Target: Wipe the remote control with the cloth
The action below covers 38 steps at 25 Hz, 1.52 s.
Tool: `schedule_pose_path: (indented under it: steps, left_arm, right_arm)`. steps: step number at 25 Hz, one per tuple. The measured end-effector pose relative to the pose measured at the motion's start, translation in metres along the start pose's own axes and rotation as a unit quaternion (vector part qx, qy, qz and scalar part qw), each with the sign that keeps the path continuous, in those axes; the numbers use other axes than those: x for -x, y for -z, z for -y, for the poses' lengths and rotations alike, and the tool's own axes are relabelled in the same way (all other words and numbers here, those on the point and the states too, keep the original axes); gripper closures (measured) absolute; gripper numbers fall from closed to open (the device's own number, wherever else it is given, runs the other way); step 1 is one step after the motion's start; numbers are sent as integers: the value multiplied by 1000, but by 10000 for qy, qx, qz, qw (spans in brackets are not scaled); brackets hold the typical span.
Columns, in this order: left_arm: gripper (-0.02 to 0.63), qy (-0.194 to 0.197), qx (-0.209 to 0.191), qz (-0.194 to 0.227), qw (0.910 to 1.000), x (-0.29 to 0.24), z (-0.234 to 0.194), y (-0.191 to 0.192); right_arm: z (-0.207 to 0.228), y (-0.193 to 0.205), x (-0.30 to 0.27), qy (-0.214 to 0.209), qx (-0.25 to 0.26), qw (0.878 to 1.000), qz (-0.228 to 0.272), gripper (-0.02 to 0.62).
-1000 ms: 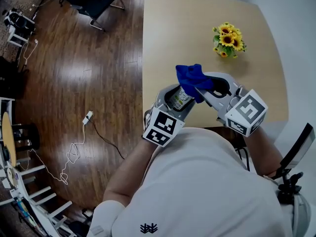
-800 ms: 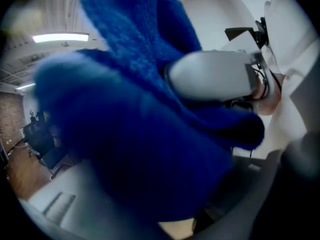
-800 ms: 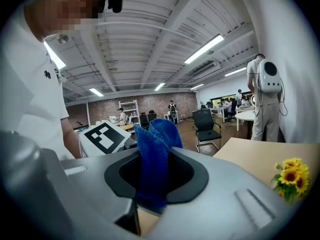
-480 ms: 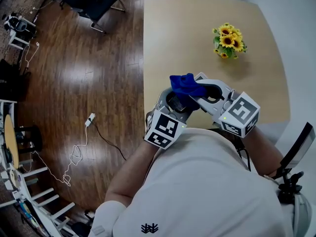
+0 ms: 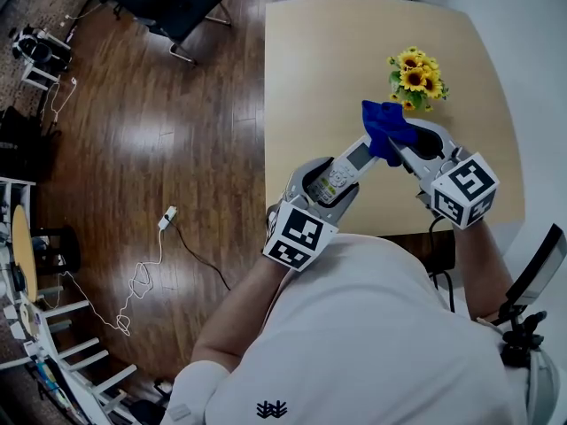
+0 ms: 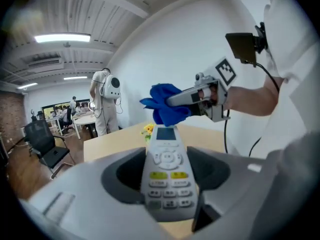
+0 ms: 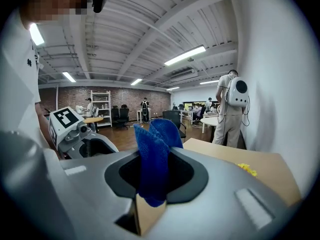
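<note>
A pale grey remote control (image 5: 347,168) with yellow buttons sticks out of my left gripper (image 5: 330,182), whose jaws are shut on its lower end; the left gripper view shows its face (image 6: 165,171) pointing away from me. A bunched blue cloth (image 5: 385,128) is pinched in my right gripper (image 5: 400,151), and in the right gripper view the cloth (image 7: 153,159) stands up between the jaws. The cloth hangs at the remote's far tip, close to it, over the table's near part.
The light wooden table (image 5: 337,69) carries a bunch of sunflowers (image 5: 414,75) just beyond the cloth. Dark wood floor lies to the left, with a black chair (image 5: 159,3) and a white cable (image 5: 146,264). People stand in the office behind (image 6: 102,101).
My right gripper carried the cloth first left over the remote, then right and away to its far tip. The remote's face, covered before, now shows. The left gripper stayed put.
</note>
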State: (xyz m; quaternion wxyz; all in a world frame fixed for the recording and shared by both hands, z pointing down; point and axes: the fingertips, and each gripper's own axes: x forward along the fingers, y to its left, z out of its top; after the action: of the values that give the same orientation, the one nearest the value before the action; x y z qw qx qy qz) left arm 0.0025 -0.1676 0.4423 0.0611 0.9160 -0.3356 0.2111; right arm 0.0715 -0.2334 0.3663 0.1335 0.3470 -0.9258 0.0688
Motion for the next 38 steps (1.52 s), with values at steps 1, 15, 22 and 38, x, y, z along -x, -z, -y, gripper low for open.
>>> schedule_pose_path:
  steps: [1, 15, 22, 38]
  left_arm:
    - [330, -3, 3, 1, 10000, 0, 0, -1]
    - [330, 49, 59, -20, 10000, -6, 1, 0]
    - [330, 38, 65, -17, 10000, 1, 6, 6]
    - [330, -1280, 1183, -377, 9840, 0, -55, 73]
  right_arm:
    - [3, -1, 1, 45, -8, 10000, 10, 511]
    - [-130, -15, -17, -1655, 230, 9857, 205, 511]
    - [-97, 6, -21, -1259, 82, 9920, -11, 511]
    - [27, 83, 23, 344, -675, 9947, -691, 511]
